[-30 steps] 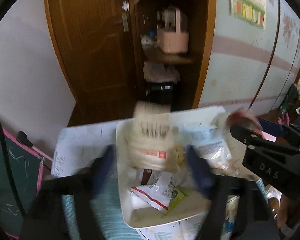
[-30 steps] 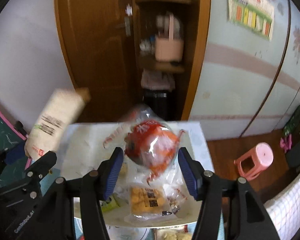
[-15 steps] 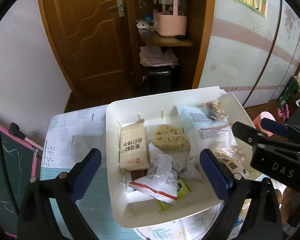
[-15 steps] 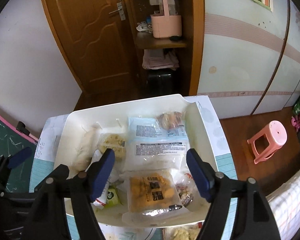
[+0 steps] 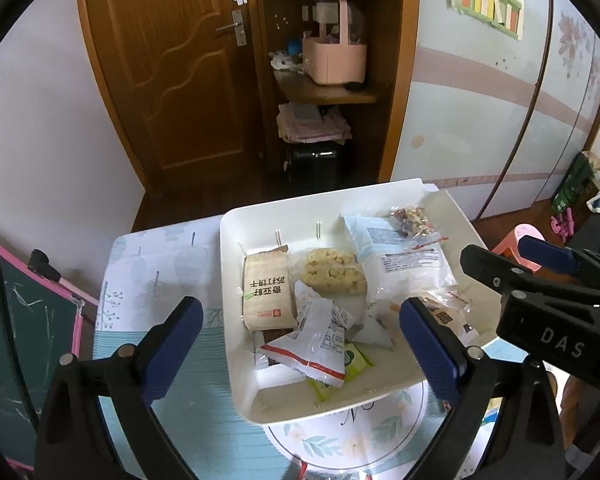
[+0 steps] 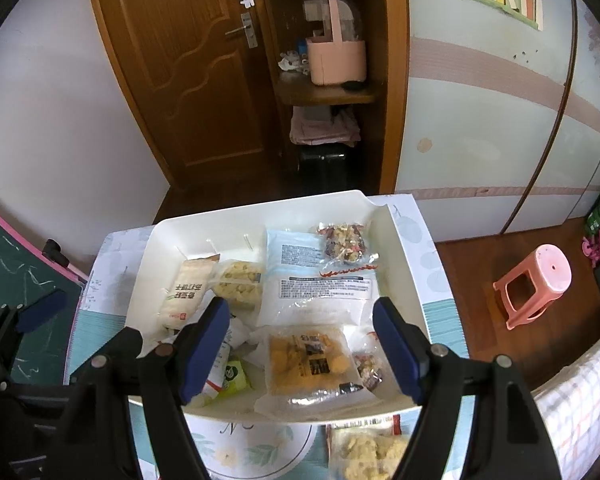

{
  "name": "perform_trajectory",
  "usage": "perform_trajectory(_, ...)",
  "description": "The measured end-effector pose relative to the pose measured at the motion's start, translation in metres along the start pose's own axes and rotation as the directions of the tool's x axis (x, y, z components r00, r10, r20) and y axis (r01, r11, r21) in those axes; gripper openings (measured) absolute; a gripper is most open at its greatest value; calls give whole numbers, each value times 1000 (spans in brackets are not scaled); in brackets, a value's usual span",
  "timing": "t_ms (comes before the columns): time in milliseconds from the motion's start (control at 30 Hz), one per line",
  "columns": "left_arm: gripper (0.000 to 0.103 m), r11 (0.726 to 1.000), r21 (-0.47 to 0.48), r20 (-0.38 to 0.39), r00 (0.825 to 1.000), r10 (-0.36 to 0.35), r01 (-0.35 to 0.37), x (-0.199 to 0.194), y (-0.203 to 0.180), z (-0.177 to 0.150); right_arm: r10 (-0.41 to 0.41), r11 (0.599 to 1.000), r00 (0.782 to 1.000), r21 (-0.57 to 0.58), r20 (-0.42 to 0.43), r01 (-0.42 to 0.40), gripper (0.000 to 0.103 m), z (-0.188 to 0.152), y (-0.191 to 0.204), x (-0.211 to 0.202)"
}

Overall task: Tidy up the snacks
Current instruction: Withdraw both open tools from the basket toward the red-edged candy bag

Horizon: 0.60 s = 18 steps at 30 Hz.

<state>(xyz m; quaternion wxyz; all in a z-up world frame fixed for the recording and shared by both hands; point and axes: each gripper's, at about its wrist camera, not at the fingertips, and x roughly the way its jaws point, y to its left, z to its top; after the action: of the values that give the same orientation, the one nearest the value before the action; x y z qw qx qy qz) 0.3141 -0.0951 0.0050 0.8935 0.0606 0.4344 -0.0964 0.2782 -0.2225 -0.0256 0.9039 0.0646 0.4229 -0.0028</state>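
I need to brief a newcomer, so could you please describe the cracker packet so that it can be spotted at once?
Start at the white tray on the table. Along its left side lies the cracker packet, a long beige wrapper with dark printed characters. Its neighbour, a clear bag of pale yellow puffs, is see-through; the packet is opaque.

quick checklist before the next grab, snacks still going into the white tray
1. Left tool empty and open over the white tray: ok.
2. Right tool empty, with its jaws apart after just opening: ok.
3. Beige cracker pack lying flat in the tray: ok.
4. Nut mix bag inside the tray, on the big white pouch: ok.
5. All snacks in the tray: not ok, a yellow snack bag lies on the table in front of it.
6. Room left in the tray: cannot tell, packs overlap near the front.
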Motion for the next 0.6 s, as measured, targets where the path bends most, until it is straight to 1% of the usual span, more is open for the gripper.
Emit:
perform_trajectory(100,98,1000,6,20,1000,-2,2,-18,0,-1,2,1000,1000,-3,19,-2,75,-2,1,-15)
perform_trajectory(333,98,1000,13,79,997,-15,14,-68,-1,-8,2,1000,997,-16,79,-1,75,-9,5,-65)
perform_trajectory(600,98,998,31,149,988,-51,47,-125,-5,-25,-3,998,989,-58,150,12,75,-29,6,-122)
